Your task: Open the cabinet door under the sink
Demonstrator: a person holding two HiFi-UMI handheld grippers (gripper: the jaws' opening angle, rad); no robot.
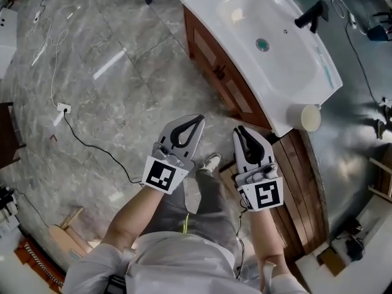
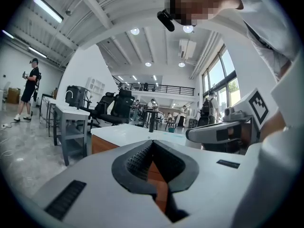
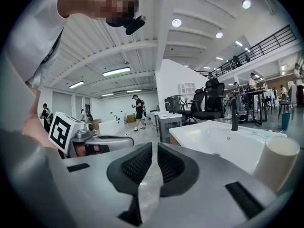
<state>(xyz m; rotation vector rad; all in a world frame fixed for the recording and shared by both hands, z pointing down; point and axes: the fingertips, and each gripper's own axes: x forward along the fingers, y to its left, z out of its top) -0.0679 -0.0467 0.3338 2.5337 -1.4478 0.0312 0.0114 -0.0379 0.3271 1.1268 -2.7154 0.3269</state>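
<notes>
a large open work hall, part lab and part office, is shown. a high ceiling (image 3: pixel 142 46) with bare beams and strip lights (image 3: pixel 116 71) is seen, and a railed upper gallery (image 2: pixel 152 87). desks (image 2: pixel 69 113) and office chairs (image 2: pixel 121 106) are set out on a grey stone floor (image 1: pixel 110 84), where loose cables (image 1: pixel 92 143) are laid. a sink (image 1: pixel 245 17) on a wooden cabinet (image 1: pixel 214 66) is stood free on the open floor.

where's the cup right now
In the head view the cup stands on the sink's near corner, just right of the right gripper; the right gripper view shows it at far right.
</notes>
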